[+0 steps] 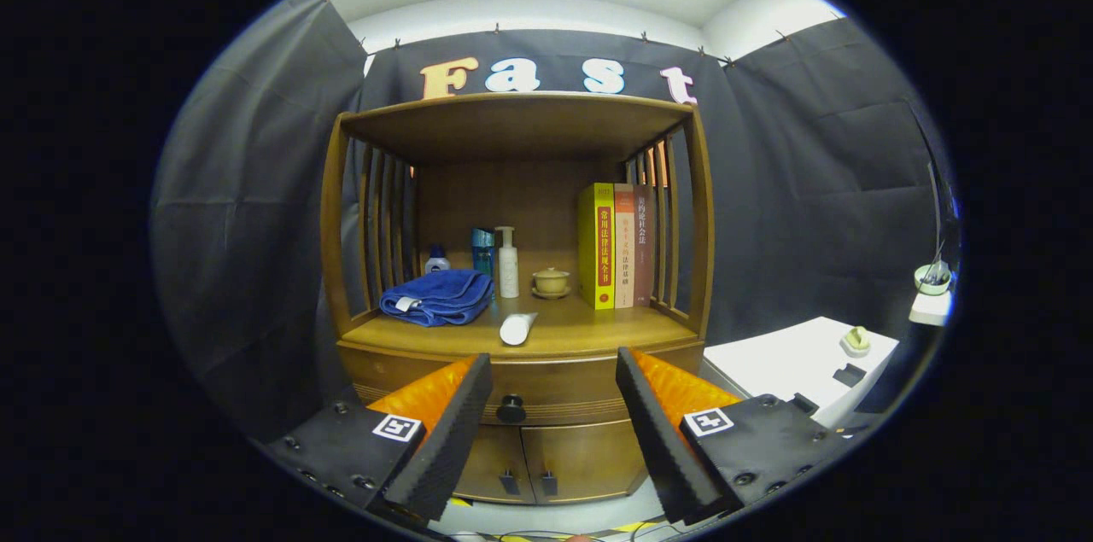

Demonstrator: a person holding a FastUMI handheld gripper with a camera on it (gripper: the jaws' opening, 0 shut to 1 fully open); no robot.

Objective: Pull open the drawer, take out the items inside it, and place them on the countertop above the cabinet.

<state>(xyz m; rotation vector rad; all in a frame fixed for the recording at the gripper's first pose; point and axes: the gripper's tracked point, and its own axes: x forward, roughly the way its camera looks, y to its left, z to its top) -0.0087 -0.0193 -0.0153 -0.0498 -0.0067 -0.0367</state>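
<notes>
With the gripper (553, 405) wide open and empty, well short of the shut drawer (546, 393), its small round knob (511, 409) (nearer the left finger) could slip free if the 2 fingers close off-centre.

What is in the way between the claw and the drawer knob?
Nothing visible. The claw is open, and the drawer knob sits just beyond its fingers, nearer the left one, with only open air between. The drawer is closed.
</notes>
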